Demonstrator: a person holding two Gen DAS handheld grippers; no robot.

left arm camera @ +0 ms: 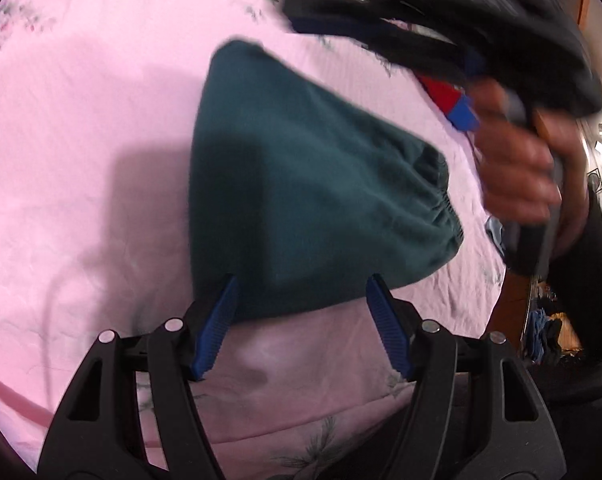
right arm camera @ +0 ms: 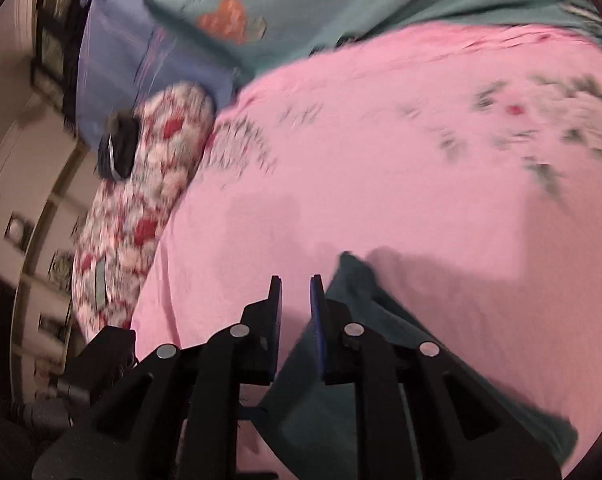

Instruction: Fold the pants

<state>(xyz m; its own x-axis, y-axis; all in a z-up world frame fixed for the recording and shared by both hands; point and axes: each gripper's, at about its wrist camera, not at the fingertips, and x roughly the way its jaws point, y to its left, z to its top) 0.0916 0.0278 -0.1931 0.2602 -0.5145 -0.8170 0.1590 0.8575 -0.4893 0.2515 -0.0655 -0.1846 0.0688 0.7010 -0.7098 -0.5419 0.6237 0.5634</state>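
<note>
Left gripper point(left arm camera: 301, 296) low over the pink bedsheet point(left arm camera: 101, 160), jaws spread wide and released, tips touching the near edge of the folded dark-green pants point(left arm camera: 301, 184). Pants flat on the bed, elastic waistband point(left arm camera: 441, 196) to the right, long axis running away toward the upper left. Right gripper point(right arm camera: 297, 296) held above the pants' right side, blurred, gripped by the person's right hand point(left arm camera: 517, 160); jaws narrowly parted, grasping nothing. Floral pillow point(right arm camera: 141, 200) at the bed's left edge.
</note>
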